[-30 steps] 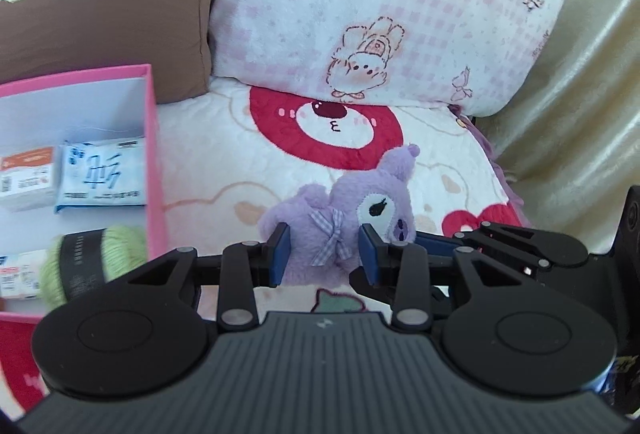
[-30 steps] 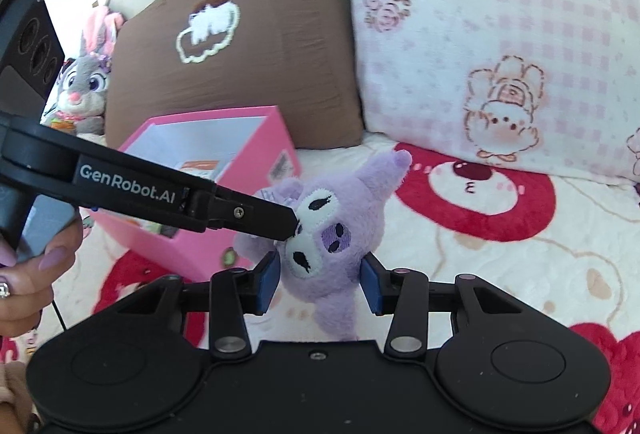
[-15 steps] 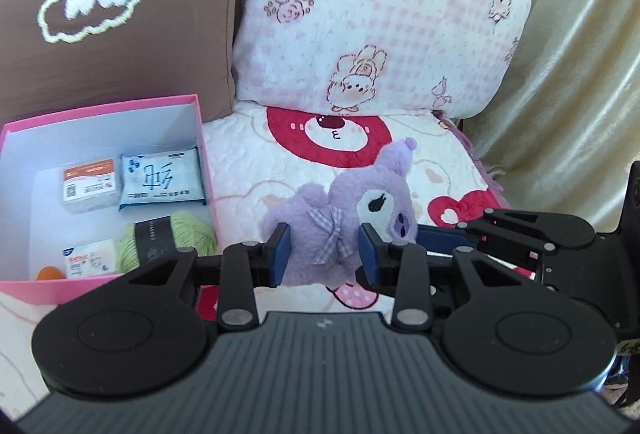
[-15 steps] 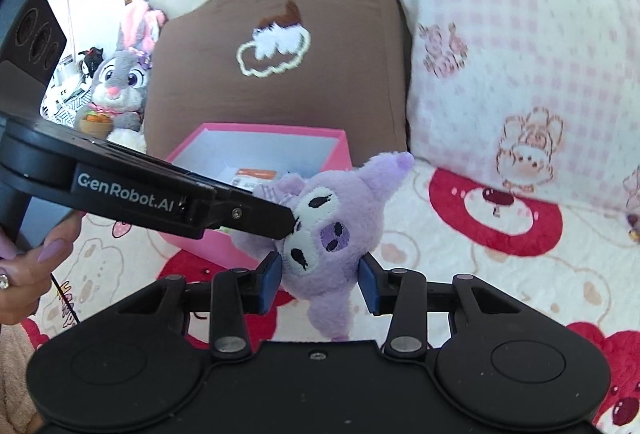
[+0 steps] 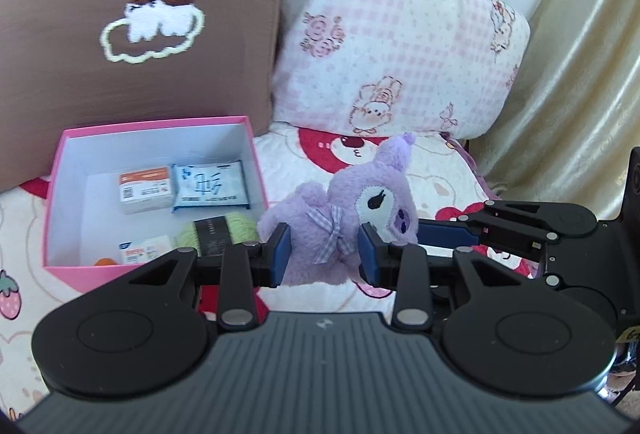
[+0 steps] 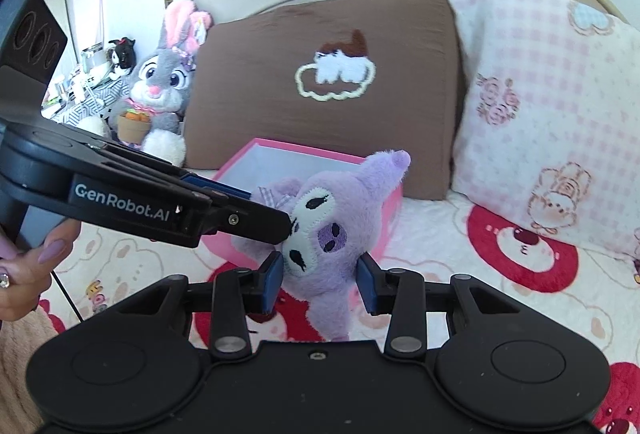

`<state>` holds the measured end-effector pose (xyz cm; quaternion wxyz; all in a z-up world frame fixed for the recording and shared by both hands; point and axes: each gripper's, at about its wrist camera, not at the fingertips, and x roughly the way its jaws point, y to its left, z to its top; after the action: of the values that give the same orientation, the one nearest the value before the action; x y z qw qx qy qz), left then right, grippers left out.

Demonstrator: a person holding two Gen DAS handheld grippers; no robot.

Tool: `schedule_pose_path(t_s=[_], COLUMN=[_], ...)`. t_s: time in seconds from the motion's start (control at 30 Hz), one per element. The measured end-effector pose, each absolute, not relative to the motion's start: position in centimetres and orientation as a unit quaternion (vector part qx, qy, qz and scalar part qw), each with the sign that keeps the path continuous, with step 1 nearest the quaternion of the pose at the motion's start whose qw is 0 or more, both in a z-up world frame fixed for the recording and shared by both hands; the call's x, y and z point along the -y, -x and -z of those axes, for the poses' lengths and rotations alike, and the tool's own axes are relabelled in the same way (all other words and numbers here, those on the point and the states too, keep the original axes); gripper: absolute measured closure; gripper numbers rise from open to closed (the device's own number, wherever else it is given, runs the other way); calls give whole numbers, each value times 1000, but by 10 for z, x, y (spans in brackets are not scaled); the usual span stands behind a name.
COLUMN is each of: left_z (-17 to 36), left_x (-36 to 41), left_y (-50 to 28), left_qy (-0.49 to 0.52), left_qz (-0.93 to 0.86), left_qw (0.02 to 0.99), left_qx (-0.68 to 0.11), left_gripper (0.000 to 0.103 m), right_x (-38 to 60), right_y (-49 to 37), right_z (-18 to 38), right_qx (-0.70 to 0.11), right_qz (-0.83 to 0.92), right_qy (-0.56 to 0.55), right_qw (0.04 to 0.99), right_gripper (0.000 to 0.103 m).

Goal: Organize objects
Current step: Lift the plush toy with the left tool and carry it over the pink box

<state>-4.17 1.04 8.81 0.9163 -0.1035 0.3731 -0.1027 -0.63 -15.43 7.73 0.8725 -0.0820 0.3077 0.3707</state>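
Together, both grippers hold one purple plush toy above the bed.

Here the left gripper clamps the plush toy at its body, blue pads pressed into the fur either side of the checked bow, while the right gripper squeezes the toy's head; its jaws have just been closing a little on the plush. In the left wrist view the right gripper reaches in from 3 o'clock; in the right wrist view the left one comes from 9 o'clock, with a hand on its handle. At 10 o'clock of the toy sits an open pink box holding small packets and a green yarn ball. Beyond, at 12 o'clock, a brown pillow and a pink checked pillow lean together. A grey bunny toy sits left of the brown pillow.
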Motion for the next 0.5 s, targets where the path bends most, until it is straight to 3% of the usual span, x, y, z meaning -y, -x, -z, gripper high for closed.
schedule_pose_path(t_s=[0.5], left_z=[-99], left_x=[-115], left_y=[-17], left_qy=[151], left_qz=[57], left_qw=[908], left_qx=[-387], left_gripper=[68], right_x=[38], right_y=[-54], right_z=[-104], right_qx=[-334], right_qz=[-379], right_qy=[112], right_qw=[856], right_gripper=[59])
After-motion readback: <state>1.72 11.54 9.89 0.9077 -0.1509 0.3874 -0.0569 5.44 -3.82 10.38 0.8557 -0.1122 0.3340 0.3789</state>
